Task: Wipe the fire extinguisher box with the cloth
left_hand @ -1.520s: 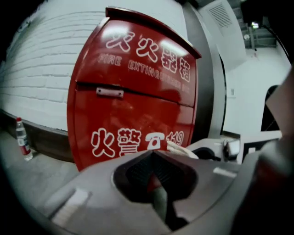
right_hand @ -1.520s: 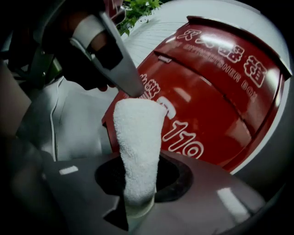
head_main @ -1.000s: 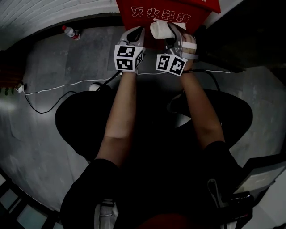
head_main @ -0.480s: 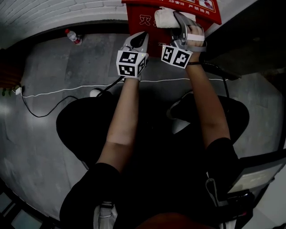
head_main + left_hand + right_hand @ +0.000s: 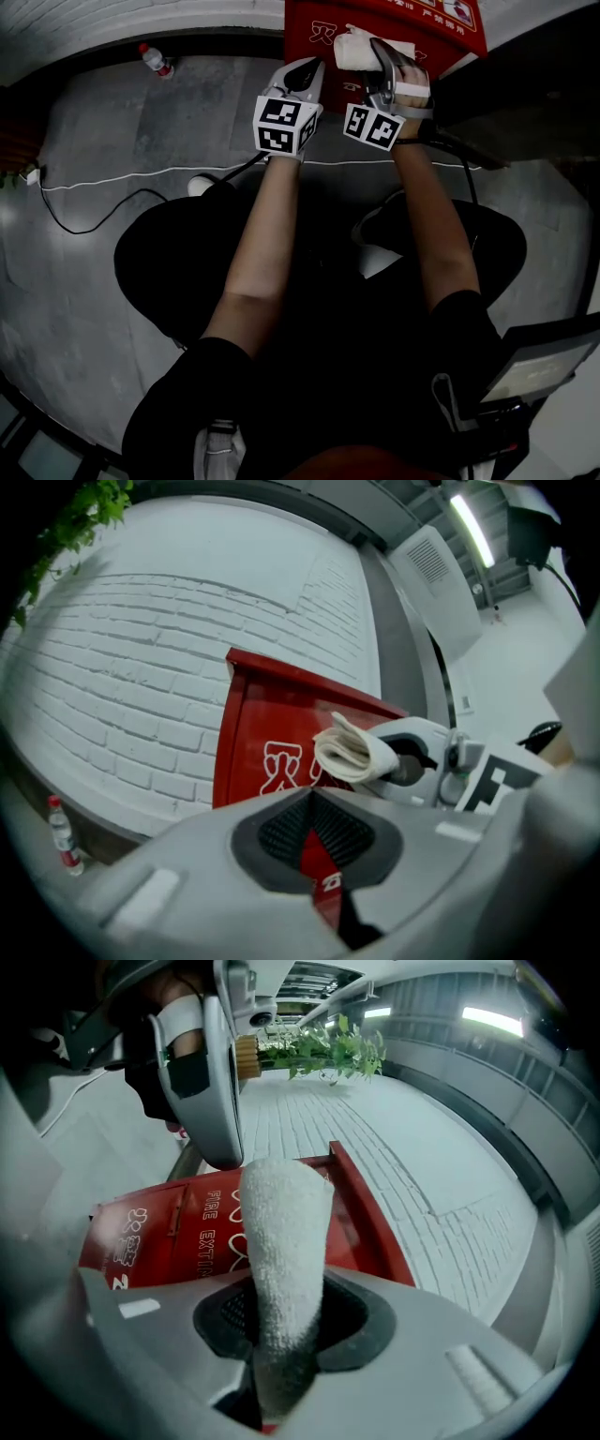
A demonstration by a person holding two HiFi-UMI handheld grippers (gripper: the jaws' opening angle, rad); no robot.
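A red fire extinguisher box point(image 5: 319, 23) with white lettering stands against a white brick wall at the top of the head view. My right gripper point(image 5: 373, 58) is shut on a folded white cloth point(image 5: 356, 49) that lies against the box's front. In the right gripper view the cloth point(image 5: 279, 1260) sticks up between the jaws, with the box point(image 5: 159, 1227) behind it. My left gripper point(image 5: 307, 73) hovers by the box's lower left part, jaws together and holding nothing. The left gripper view shows the box point(image 5: 267, 738), the cloth point(image 5: 349, 750) and the right gripper beside it.
A plastic bottle point(image 5: 153, 59) lies on the grey floor by the wall at the left. A white cable point(image 5: 141, 174) runs across the floor. A dark cabinet point(image 5: 534, 84) stands right of the box. Green leaves point(image 5: 328, 1052) hang above the wall.
Both grippers have moved up and to the right along the box front, the right one carrying the cloth with it. The view has shifted the same way.
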